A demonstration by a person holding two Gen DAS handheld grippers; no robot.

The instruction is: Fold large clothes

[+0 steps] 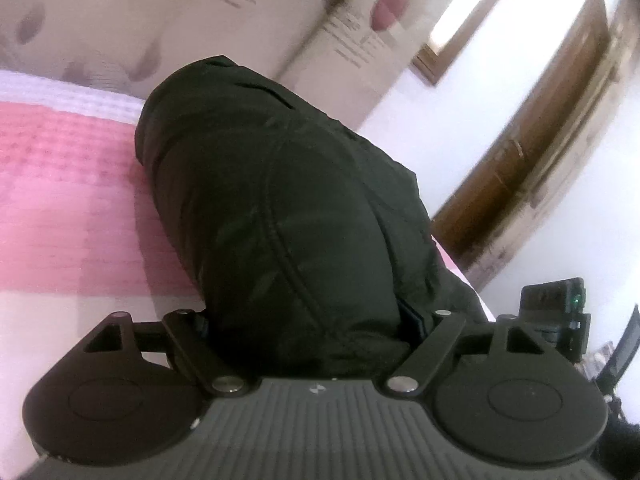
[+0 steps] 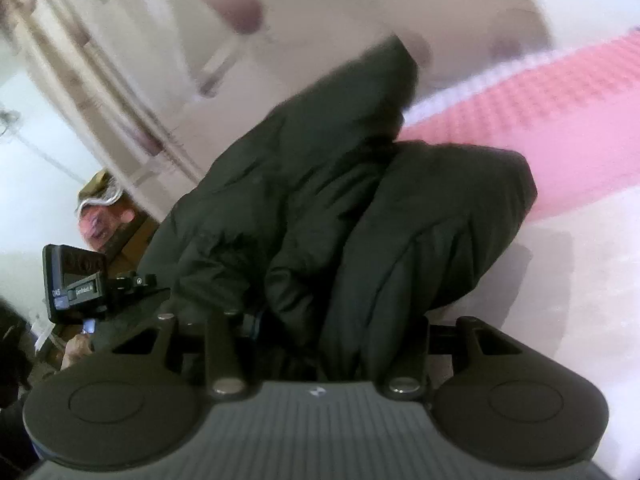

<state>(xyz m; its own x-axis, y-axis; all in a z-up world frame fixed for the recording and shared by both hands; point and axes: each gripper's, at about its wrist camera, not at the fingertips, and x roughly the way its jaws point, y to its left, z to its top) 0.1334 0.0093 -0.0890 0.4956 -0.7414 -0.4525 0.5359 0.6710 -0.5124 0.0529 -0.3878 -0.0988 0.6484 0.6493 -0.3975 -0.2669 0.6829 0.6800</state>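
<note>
A bulky dark green padded jacket (image 1: 280,200) lies heaped on a pink and white bed cover (image 1: 60,200). My left gripper (image 1: 312,320) has a thick fold of the jacket filling the gap between its jaws; the fabric hides the fingertips. In the right wrist view the same jacket (image 2: 360,220) bunches in creases that run down into my right gripper (image 2: 328,328), which is shut on a gathered fold. Its fingertips are buried in the cloth too. Both views are blurred.
The pink bed cover (image 2: 560,112) stretches beyond the jacket. A pale patterned wardrobe (image 1: 280,8) and a brown door (image 1: 540,140) stand behind. The other gripper's device shows at the edge (image 1: 556,312) (image 2: 76,284). A cardboard box (image 2: 108,216) sits by the wall.
</note>
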